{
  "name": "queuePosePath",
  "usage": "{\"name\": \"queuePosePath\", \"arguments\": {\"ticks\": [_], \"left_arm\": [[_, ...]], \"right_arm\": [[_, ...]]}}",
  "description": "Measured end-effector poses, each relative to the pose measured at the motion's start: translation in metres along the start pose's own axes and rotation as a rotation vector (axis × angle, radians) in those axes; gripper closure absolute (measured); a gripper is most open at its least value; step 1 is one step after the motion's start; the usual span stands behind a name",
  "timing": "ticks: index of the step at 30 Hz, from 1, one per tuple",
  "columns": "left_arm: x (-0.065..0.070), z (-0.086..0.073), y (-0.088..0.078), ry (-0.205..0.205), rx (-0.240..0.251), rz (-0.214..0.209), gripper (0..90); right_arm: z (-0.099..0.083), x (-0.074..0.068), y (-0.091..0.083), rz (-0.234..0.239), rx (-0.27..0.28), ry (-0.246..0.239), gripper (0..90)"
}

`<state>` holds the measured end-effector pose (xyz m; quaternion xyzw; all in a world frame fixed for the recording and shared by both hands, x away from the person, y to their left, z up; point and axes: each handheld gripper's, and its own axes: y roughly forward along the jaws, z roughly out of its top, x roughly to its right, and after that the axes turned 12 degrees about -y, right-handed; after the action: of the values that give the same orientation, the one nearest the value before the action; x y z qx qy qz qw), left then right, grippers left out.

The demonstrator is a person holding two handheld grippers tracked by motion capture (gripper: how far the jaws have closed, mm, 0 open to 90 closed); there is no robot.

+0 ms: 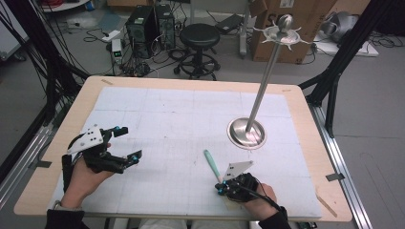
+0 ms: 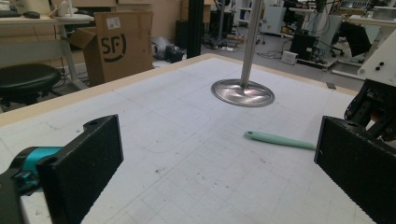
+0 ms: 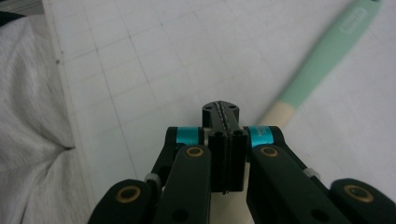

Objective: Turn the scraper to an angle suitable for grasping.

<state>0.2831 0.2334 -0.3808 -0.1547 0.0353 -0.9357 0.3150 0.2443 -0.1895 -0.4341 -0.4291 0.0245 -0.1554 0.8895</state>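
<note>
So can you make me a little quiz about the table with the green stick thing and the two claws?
1. True or false: the left claw has its jaws wide apart.
2. Which object lies right next to the right claw? A) the mint-green utensil handle B) the metal stand C) a cardboard box
3. Fill in: the tall pole rises from a round ____ base on the white mat.

Key
1. True; nothing is between them.
2. A. In the right gripper view, the shut claw sits beside the handle's pale end; whether it touches is unclear.
3. Metal.
</note>
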Motion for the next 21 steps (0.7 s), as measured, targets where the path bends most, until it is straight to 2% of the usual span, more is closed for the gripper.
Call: {"name": "queuePosePath", "arguments": {"ticks": [7, 8, 9, 12, 13, 14, 18, 21], "left_arm": [[0.001, 0.0, 0.0, 0.005, -0.004, -0.001, 1.7], [0.001, 0.0, 0.0, 0.005, -0.003, -0.001, 1.7], [0.001, 0.0, 0.0, 0.005, -0.002, -0.001, 1.7], [0.001, 0.0, 0.0, 0.005, -0.003, -0.001, 1.7], [0.001, 0.0, 0.0, 0.006, -0.004, 0.0, 1.7], [0.001, 0.0, 0.0, 0.005, -0.004, 0.0, 1.7], [0.002, -0.001, 0.001, 0.008, -0.007, 0.0, 1.7], [0.002, -0.001, 0.001, 0.008, -0.007, 0.0, 1.7]], "right_arm": [[-0.014, 0.009, -0.013, -0.049, -0.03, 0.01, 90.0], [-0.018, 0.013, -0.015, -0.055, -0.028, 0.009, 90.0], [-0.025, 0.019, -0.02, -0.067, -0.027, 0.029, 90.0], [-0.031, 0.024, -0.025, -0.083, -0.029, 0.046, 90.0], [-0.037, 0.03, -0.028, -0.113, -0.032, 0.048, 90.0], [-0.04, 0.033, -0.03, -0.123, -0.032, 0.055, 90.0], [-0.048, 0.04, -0.034, -0.124, -0.01, 0.072, 90.0], [-0.049, 0.042, -0.035, -0.121, -0.009, 0.064, 90.0]]}}
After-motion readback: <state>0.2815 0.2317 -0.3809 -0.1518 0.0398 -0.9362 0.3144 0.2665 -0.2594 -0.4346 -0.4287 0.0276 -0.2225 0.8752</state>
